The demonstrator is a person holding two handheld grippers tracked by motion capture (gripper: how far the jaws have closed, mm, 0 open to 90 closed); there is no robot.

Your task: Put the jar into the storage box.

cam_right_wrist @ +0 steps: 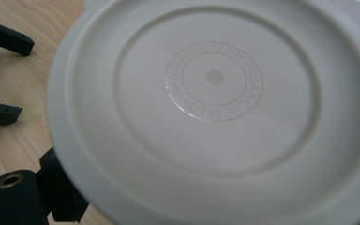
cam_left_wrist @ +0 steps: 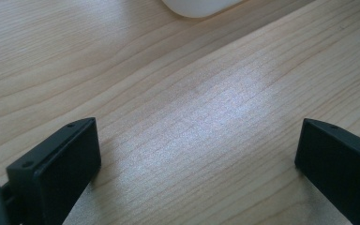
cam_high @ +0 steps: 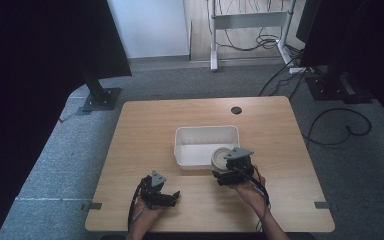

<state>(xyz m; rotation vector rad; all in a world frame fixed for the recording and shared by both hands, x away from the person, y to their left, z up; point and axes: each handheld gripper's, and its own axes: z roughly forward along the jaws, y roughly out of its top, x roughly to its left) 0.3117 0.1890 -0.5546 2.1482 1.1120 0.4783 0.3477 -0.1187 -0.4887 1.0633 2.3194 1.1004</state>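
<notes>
The right gripper (cam_high: 228, 169) holds a round white lid (cam_high: 222, 157) by its near edge, its jaws closed on the rim; in the right gripper view the lid (cam_right_wrist: 215, 112) shows ringed ridges and embossed lettering in a circle (the words NATURAL, HEALTHY, ORGANIC, VITALITY can be made out). In the high view the lid sits tilted at the near right corner of a white tub (cam_high: 187, 150), overlapping its rim; whether it touches the tub I cannot tell. The left gripper (cam_high: 166, 198) rests low over the table (cam_high: 145, 130) near the front edge, well apart from the tub, its jaws spread wide with bare wood between them. In the left gripper view a corner of the tub (cam_left_wrist: 199, 6) shows at the top, beyond the jaws
</notes>
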